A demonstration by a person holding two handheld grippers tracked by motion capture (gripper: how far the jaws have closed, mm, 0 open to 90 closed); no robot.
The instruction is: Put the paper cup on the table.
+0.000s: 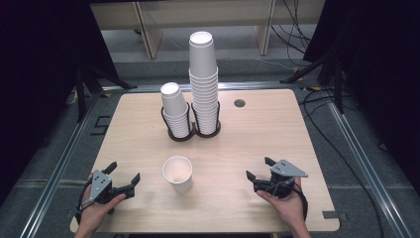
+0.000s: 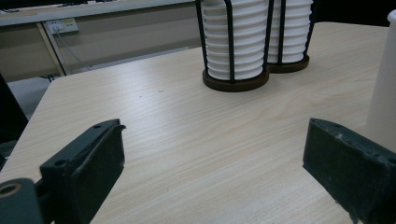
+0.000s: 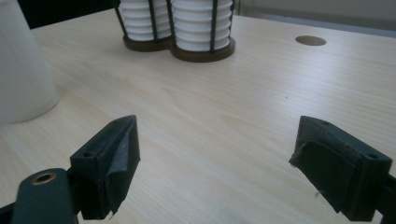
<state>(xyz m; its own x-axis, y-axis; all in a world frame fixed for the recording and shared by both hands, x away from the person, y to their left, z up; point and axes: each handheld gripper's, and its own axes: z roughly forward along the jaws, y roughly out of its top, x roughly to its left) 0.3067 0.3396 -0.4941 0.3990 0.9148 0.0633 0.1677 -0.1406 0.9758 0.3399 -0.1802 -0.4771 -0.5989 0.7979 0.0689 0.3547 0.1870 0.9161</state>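
A single white paper cup stands upright on the wooden table, in the near middle part, with its open mouth up. It is between the two grippers and apart from both of them. Behind it, toward the far side of the table, a dark double holder carries two stacks of white cups: a short stack on the left and a tall stack on the right, just beside each other. The left gripper rests low at the near left of the table, held by the person's left hand. Its jaws are spread wide and hold nothing; in the left gripper view only bare table lies between them, and the side of the cup is seen at the right edge, just beyond the right jaw. The right gripper is at the near right, held by the right hand. Its jaws are also spread wide with nothing between them, and the cup is seen well to the left of them. A small round hole is in the table near its far edge.
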